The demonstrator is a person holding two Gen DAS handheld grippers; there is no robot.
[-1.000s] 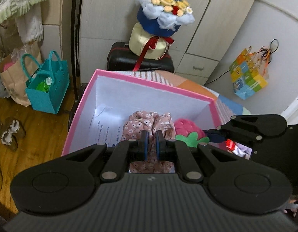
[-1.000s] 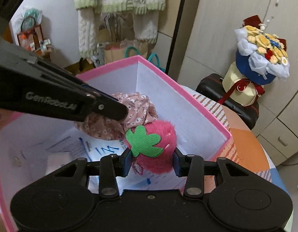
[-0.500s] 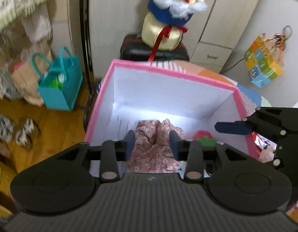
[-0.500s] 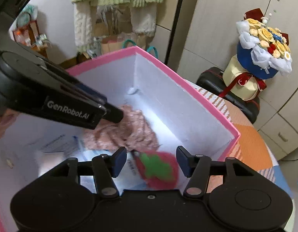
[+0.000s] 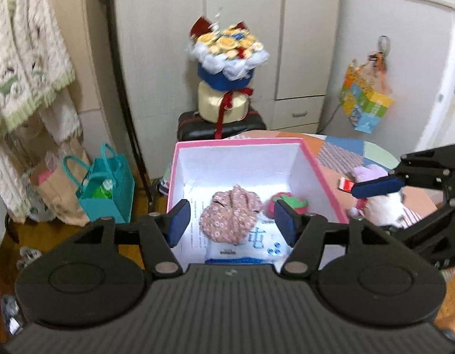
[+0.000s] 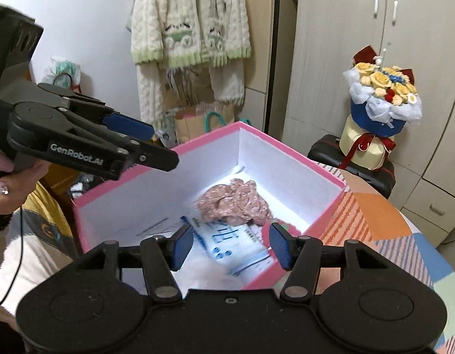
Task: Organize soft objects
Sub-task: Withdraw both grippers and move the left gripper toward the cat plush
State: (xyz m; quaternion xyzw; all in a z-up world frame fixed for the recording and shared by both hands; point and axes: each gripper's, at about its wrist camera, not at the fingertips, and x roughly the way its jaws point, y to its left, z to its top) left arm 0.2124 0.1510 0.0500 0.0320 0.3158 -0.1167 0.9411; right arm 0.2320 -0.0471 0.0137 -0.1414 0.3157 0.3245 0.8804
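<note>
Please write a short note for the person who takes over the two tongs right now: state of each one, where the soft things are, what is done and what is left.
Left tongs: open, empty, above the pink box.
Right tongs: open, empty, over the near edge of the box.
In the box: the floral cloth lies crumpled on printed papers; the plush strawberry lies just to its right.
Done: these two soft things are in the box, with no tongs on them.
Left: a white and purple plush toy is on the patchwork table, right of the box, partly hidden by the right tongs. It probably goes in next. The red tape roll beside it is not soft.
</note>
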